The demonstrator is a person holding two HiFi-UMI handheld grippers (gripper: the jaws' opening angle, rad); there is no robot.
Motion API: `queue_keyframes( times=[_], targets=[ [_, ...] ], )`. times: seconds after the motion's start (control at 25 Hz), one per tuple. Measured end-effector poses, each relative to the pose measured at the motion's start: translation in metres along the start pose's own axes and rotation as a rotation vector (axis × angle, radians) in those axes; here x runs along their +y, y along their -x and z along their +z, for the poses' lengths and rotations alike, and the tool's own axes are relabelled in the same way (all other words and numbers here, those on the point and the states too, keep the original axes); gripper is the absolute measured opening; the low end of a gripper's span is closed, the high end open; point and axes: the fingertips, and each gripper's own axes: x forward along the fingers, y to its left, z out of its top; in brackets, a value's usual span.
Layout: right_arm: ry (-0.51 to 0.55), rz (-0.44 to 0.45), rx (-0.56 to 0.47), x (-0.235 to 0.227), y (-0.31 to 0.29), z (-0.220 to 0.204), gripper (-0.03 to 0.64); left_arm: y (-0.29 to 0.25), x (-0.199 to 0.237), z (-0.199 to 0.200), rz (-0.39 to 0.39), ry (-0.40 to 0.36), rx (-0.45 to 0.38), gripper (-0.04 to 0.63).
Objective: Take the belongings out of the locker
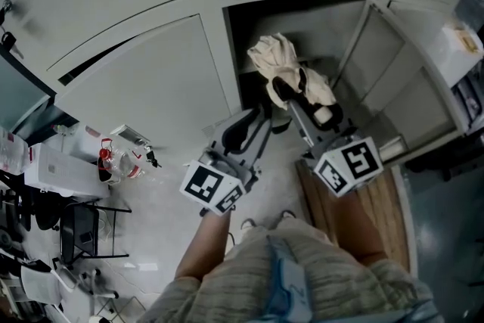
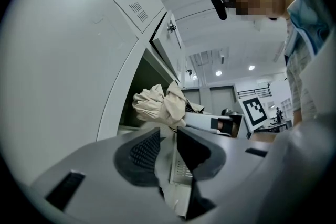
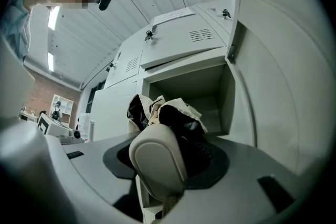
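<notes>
Two claws are raised in front of the open locker [image 1: 333, 30], whose door [image 1: 412, 79] is swung out to the right of the opening. The right claw [image 1: 293, 91] is clamped on a cream umbrella [image 1: 276, 57]. Its jaws stand partly apart with the rounded handle [image 3: 157, 160] pressed between them, and a braided strap [image 3: 168, 207] hangs under the handle. The crumpled canopy [image 3: 178, 113], cream outside and black inside, bunches just past the fingertips at the locker's mouth. I cannot tell whether it touches the locker floor. The left claw [image 1: 252, 119] is before the locker's left edge, its jaws a narrow gap apart with nothing between them. The umbrella lies beyond its tips, nearer the locker, and clear of them.
</notes>
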Motion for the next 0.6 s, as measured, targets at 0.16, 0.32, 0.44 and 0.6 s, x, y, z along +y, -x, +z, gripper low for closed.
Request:
queue_keyframes(
  times=[0.16,0.32,0.44,0.6],
  targets=[
    [-0.013,0.023,0.0,0.009,0.017,0.0,0.198,0.005,-0.004,-0.001,-0.004,-0.011,0.009,0.083],
    [-0.039,0.063,-0.001,0.02,0.032,-0.001,0.198,0.01,-0.01,-0.001,-0.02,-0.023,0.015,0.083],
    [-0.06,0.084,-0.007,0.024,0.04,-0.001,0.198,0.012,-0.016,-0.002,-0.044,-0.032,0.014,0.083],
    [-0.055,0.103,-0.006,0.028,0.053,-0.003,0.198,0.016,-0.024,-0.006,-0.065,-0.043,0.016,0.083]
  ],
)
